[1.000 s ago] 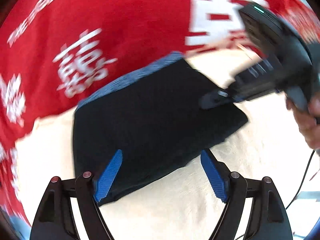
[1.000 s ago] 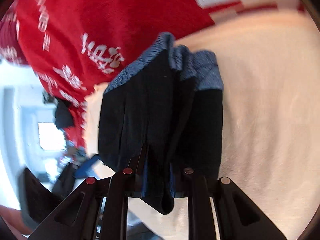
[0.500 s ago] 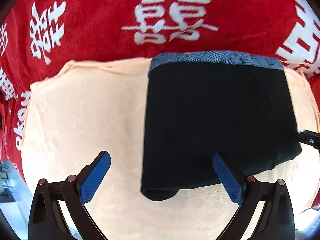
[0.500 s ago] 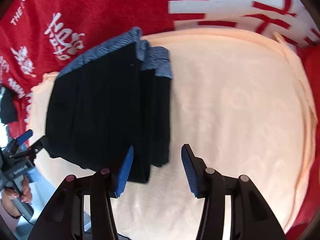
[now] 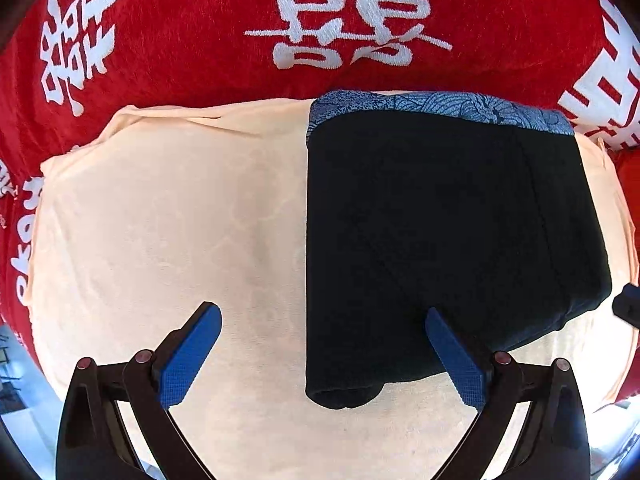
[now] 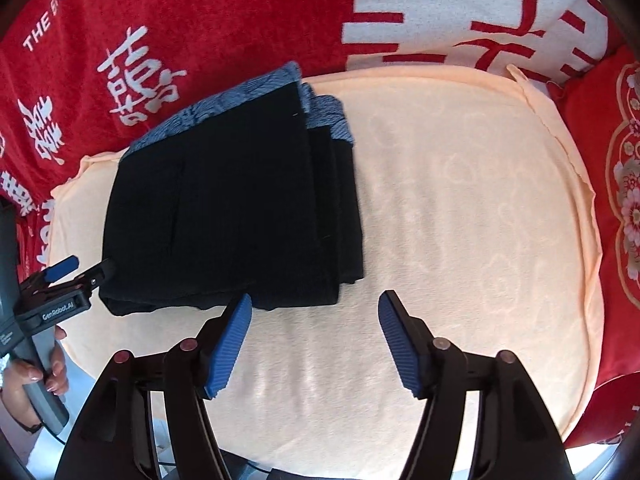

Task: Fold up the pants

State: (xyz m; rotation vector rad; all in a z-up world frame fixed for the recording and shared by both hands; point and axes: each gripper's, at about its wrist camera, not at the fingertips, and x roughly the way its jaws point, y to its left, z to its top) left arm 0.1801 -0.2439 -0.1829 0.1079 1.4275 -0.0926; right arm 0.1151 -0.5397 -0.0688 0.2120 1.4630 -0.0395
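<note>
Your pants (image 5: 440,232) lie folded into a dark block with the blue patterned waistband at the far edge, on the peach towel (image 5: 160,220) over the red blanket (image 5: 180,20). Your left claw (image 5: 324,352) is released, straddling the pants' near left corner. Only the right view shows the stacked layers; your right claw (image 6: 316,340) hangs released over bare towel

The right gripper (image 6: 316,336) has let go of the folded pants (image 6: 232,216), opened wide and pulled back, and the left gripper (image 5: 324,352) has backed off them too.
</note>
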